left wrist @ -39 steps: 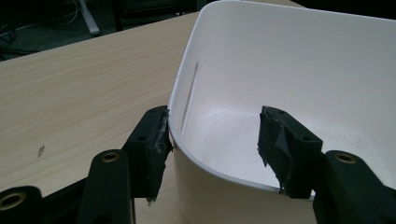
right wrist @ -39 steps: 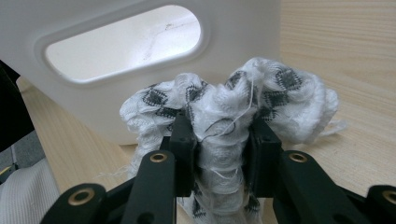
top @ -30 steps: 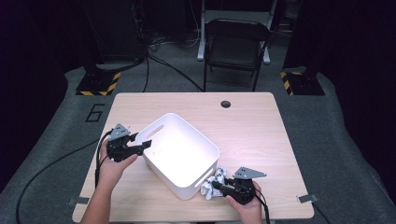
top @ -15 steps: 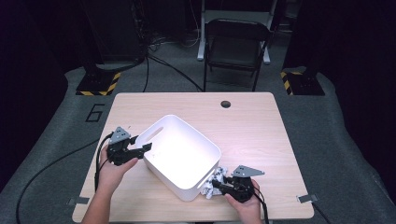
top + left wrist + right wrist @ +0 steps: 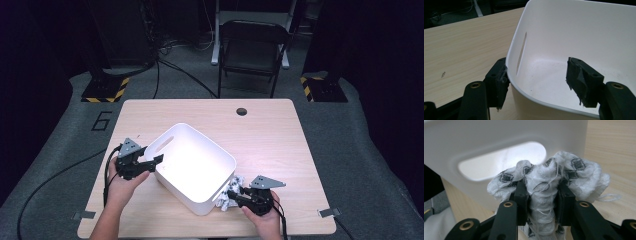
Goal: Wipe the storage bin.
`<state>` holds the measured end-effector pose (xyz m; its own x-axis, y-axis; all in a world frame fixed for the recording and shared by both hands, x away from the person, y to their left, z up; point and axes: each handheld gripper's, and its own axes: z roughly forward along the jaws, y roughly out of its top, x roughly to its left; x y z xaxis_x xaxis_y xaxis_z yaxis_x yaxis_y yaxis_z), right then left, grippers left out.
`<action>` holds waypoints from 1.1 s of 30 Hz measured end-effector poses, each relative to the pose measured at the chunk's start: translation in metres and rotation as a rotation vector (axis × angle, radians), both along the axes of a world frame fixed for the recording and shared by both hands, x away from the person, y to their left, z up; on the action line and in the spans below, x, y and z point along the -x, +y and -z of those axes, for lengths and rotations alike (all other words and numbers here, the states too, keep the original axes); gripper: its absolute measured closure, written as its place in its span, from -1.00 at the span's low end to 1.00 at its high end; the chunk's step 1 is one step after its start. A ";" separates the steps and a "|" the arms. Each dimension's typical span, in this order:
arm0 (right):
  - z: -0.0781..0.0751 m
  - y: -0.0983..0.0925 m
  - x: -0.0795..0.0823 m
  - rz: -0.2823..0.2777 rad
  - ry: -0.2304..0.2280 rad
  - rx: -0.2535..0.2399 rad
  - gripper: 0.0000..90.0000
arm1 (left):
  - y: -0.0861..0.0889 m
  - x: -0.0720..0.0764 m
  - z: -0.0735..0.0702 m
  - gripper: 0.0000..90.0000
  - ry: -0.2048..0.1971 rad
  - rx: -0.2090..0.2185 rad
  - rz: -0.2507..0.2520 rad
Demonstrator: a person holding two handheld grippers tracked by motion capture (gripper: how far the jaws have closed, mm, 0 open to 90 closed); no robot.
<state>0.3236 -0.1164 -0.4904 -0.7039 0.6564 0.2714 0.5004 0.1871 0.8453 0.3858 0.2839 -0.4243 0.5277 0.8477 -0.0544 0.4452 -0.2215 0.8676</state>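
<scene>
Floor marking: a large numeral "6" [image 5: 102,121] is printed on the grey floor mat left of the wooden table [image 5: 280,135]. The white plastic bin [image 5: 197,165] sits on the table, tilted; its interior holds nothing but a few dark specks. The left gripper [image 5: 159,160] straddles the bin's near wall beside the handle slot [image 5: 521,53]; its jaws have just been opening and stand apart. The right gripper [image 5: 234,194] is clamped on a bunched white cloth with black diamond pattern [image 5: 549,178], just outside the bin's wall.
</scene>
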 end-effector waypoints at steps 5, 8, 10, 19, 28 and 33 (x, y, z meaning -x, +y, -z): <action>-0.026 -0.001 0.012 -0.010 -0.063 -0.074 0.50 | -0.002 0.001 0.000 -0.24 -0.002 -0.008 -0.008; -0.035 -0.002 0.016 -0.022 -0.114 -0.098 0.50 | -0.003 0.001 0.000 -0.26 -0.001 -0.010 -0.010; -0.034 0.000 0.015 -0.024 -0.111 -0.082 0.50 | -0.005 0.001 0.001 -0.30 0.001 -0.014 -0.008; 0.005 0.008 0.001 -0.031 0.033 0.043 0.51 | -0.006 0.001 0.001 -0.37 0.006 -0.015 -0.001; -0.002 0.010 0.004 -0.047 0.024 0.029 0.51 | -0.006 0.001 0.001 -0.38 0.006 -0.014 0.002; -0.035 0.003 0.015 -0.047 -0.087 -0.084 0.51 | -0.008 0.001 0.002 -0.40 -0.002 -0.017 0.001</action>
